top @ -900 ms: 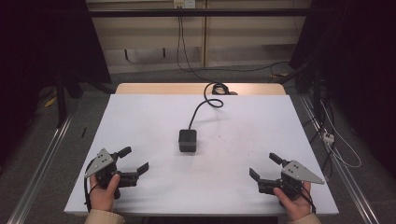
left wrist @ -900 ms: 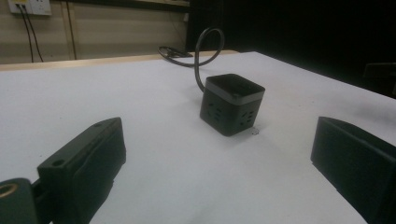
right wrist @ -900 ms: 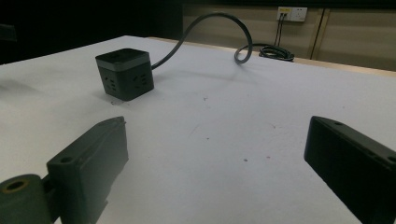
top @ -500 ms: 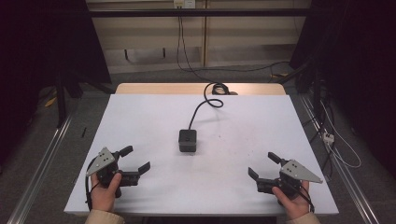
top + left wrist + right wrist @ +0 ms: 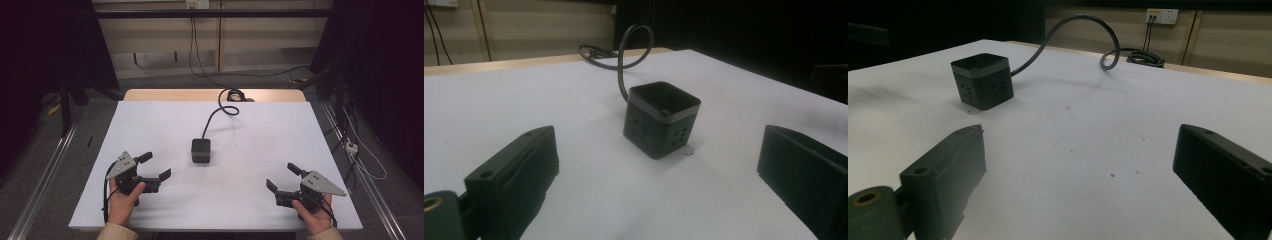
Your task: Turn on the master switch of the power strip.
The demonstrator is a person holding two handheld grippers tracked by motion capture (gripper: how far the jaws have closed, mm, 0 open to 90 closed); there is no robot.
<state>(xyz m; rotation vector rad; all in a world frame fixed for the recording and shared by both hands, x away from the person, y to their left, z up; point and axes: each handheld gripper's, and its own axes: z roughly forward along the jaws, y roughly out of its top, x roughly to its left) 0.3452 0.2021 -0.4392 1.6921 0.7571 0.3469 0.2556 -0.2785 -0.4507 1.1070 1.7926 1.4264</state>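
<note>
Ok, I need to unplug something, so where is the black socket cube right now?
In the high view the black socket cube sits near the middle of the white table, ahead of the left hand-held gripper, its cable trailing toward the far edge.

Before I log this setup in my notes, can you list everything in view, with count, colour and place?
cube power strip: one, black with a grey band, near the middle of the table, sockets on its sides
power cable: one, black, runs from the cube to the far edge, where it coils
table: one, white top with a wooden strip along the far edge
wall sockets: white, on the far wall, with cables plugged in hanging down
floor cables: several, right of the table
left gripper: one, black with a grey plate, near left of the table, jaws open
right gripper: one, black with a grey plate, near right, jaws open
hands: two, one holding each gripper
</note>
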